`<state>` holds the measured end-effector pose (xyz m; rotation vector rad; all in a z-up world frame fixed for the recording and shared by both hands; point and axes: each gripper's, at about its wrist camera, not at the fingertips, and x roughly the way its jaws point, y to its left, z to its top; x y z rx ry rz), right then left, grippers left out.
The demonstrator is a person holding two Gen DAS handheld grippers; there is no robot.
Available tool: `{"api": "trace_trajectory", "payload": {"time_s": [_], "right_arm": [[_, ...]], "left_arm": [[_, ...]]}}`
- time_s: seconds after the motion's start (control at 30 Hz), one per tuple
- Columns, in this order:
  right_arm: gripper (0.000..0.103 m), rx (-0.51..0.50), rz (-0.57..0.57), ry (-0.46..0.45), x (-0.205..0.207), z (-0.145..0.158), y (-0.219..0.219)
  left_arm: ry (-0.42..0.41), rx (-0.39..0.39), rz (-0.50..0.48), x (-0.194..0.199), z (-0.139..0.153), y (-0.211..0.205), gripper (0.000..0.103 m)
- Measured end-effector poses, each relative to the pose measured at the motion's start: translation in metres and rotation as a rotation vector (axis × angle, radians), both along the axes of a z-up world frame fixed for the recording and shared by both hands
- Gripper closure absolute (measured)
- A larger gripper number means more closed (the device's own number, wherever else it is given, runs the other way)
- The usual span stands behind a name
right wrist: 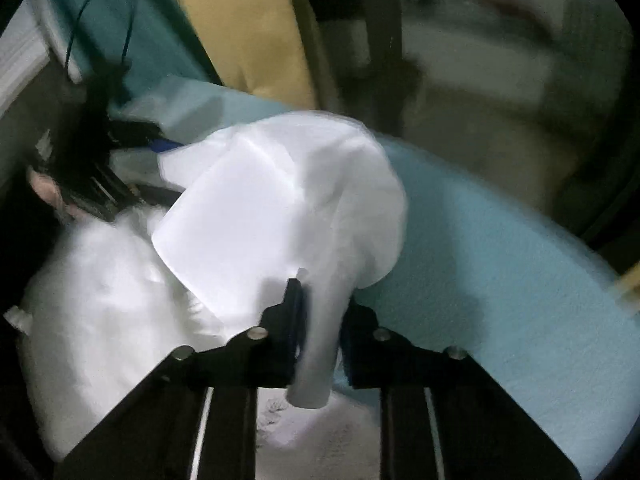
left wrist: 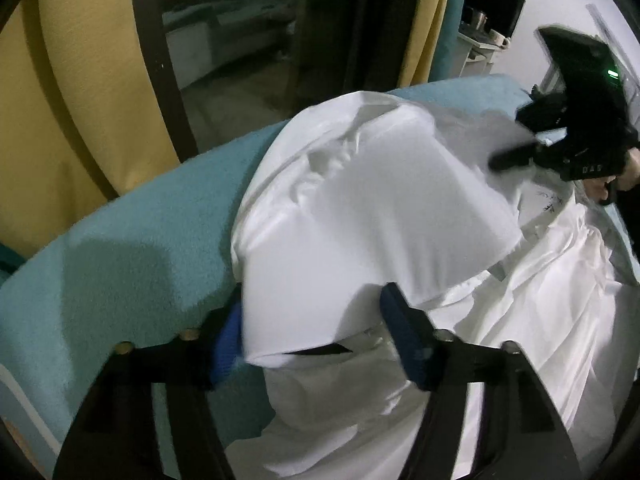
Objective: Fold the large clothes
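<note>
Between our left gripper's (left wrist: 316, 344) spread blue pads (left wrist: 404, 348) hangs a folded-over panel of the white garment (left wrist: 360, 208), apparently not pinched, while our right gripper (right wrist: 320, 320) clamps a bunched fabric strip. Beneath both tools it sprawls rumpled over the teal blanket (left wrist: 132, 248). We judge one fold underway, with flattening and further folds remaining.
</note>
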<state>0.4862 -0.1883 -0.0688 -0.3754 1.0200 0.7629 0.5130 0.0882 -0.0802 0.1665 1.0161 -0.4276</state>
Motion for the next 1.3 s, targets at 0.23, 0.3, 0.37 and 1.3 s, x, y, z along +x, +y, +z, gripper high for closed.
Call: {"api": "trace_trajectory", "payload": {"time_s": [0.23,0.3,0.37,1.3], "right_arm": [[0.090,-0.316,0.117,-0.529,-0.058,0.016,0.026],[0.090,-0.398,0.181,-0.652,-0.079,0.001,0.028],[0.090,-0.416,0.203,-0.708,-0.096,-0.011,0.027],[0.082,-0.584,0.399,-0.859,-0.245,-0.031,0.001]], "left_arm": [[-0.168,-0.005,0.062,-0.018,0.025,0.021,0.082],[-0.215,0.022,0.059,-0.030,0.029,0.018,0.082],[-0.272,0.034,0.070,-0.047,0.035,0.017,0.082],[-0.389,-0.095,0.045,-0.184,0.108,0.004,0.083]]}}
